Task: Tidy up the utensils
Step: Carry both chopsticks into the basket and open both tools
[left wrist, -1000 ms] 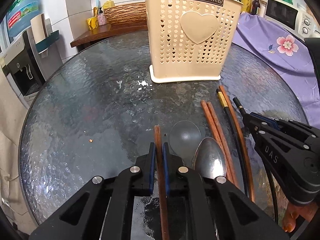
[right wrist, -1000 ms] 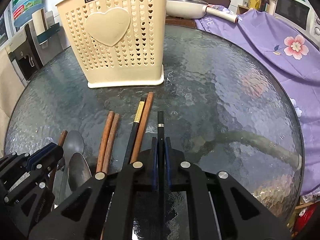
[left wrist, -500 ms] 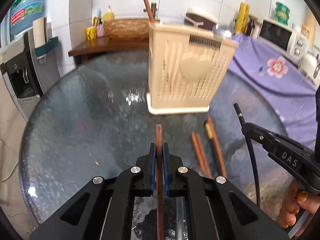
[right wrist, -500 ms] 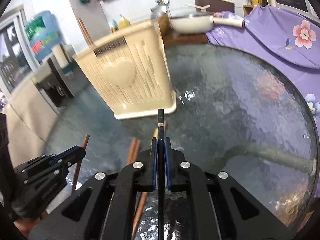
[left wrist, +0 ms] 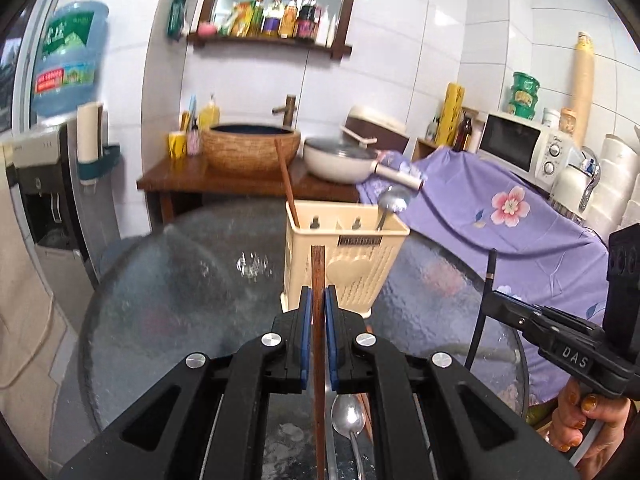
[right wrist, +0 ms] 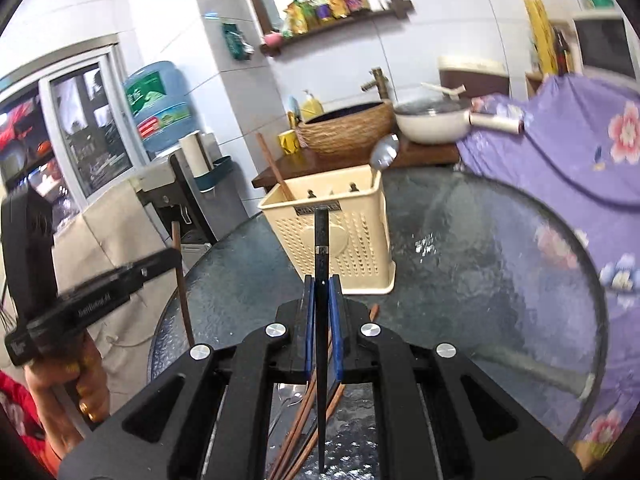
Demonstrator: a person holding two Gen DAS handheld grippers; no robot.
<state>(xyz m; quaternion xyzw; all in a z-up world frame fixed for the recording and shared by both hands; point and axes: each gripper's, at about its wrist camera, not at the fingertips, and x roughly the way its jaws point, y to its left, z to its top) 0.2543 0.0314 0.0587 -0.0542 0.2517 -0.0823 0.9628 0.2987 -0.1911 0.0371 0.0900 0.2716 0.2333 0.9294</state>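
Note:
My left gripper (left wrist: 319, 300) is shut on a brown wooden chopstick (left wrist: 318, 272), held up above the glass table. My right gripper (right wrist: 322, 292) is shut on a black chopstick (right wrist: 321, 240), also lifted. The cream perforated utensil holder (left wrist: 344, 256) stands ahead on the table; it also shows in the right wrist view (right wrist: 340, 224). It holds a brown chopstick (left wrist: 287, 184) at its left and a metal spoon (left wrist: 390, 202) at its right. A metal spoon (left wrist: 348, 420) lies on the table below my left gripper. Brown chopsticks (right wrist: 304, 424) lie below my right gripper.
The round glass table (left wrist: 180, 280) has a purple flowered cloth (left wrist: 500, 216) over something at its right. Behind it are a wooden stand with a woven basin (left wrist: 250, 148) and a white pan (left wrist: 340, 160). A water dispenser (left wrist: 44, 184) stands at the left.
Both grippers have lifted their chopsticks off the table and tilted up, so the holder's open top is in view. The other utensils stay on the table.

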